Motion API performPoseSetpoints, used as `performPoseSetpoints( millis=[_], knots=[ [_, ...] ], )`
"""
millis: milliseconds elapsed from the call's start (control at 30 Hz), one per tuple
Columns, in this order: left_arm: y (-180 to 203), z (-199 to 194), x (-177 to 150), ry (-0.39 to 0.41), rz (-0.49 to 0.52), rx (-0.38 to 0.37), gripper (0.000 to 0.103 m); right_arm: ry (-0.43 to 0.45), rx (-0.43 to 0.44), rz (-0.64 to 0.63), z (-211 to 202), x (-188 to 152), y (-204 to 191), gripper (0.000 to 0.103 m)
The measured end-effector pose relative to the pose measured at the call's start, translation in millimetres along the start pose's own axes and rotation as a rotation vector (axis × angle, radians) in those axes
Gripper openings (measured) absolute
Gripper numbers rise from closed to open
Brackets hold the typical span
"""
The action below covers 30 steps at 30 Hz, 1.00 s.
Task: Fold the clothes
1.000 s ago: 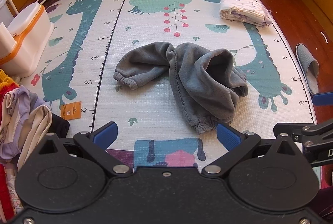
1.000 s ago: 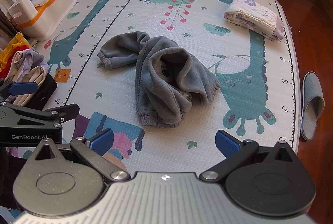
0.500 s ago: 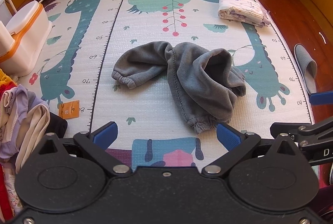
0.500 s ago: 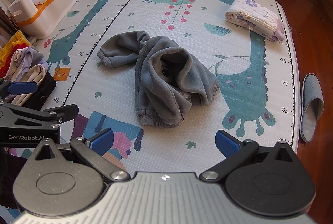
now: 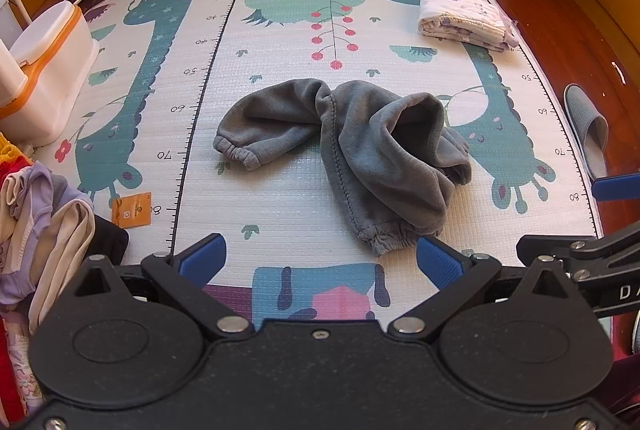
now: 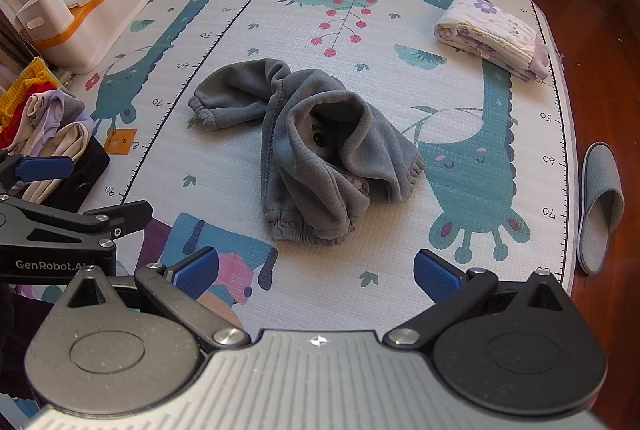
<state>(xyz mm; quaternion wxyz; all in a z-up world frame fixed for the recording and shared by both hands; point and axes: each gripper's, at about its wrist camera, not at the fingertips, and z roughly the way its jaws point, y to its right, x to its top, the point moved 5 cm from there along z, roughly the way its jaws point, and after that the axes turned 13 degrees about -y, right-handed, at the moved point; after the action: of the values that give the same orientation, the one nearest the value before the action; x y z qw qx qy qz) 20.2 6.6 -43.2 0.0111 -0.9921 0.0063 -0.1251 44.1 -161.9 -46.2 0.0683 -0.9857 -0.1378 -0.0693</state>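
Inside the crumpled grey trousers (image 6: 316,150) a label is unreadable; both grippers' fingers (image 5: 202,259) spread, empty.

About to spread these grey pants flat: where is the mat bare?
Bare: between grey pants and white-orange box, and behind them up to the folded cloth. Crowded: the clothes pile at the mat's near-left corner.

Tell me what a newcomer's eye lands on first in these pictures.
First, the crumpled grey sweatpants in the middle of the giraffe play mat, one cuffed leg out to the left. Next, the folded floral cloth at the mat's far right corner. Both tongs, left and right, hang open and empty near the mat's near edge.
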Motion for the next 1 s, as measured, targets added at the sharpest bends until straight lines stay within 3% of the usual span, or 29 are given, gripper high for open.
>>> performPoseSetpoints(
  millis=[1000],
  knots=[
    [-1.9,-0.7,1.1,0.005,-0.005,-0.004,0.103,-0.004,-0.004,-0.002,2.2,2.2,0.2,0.103]
  ],
)
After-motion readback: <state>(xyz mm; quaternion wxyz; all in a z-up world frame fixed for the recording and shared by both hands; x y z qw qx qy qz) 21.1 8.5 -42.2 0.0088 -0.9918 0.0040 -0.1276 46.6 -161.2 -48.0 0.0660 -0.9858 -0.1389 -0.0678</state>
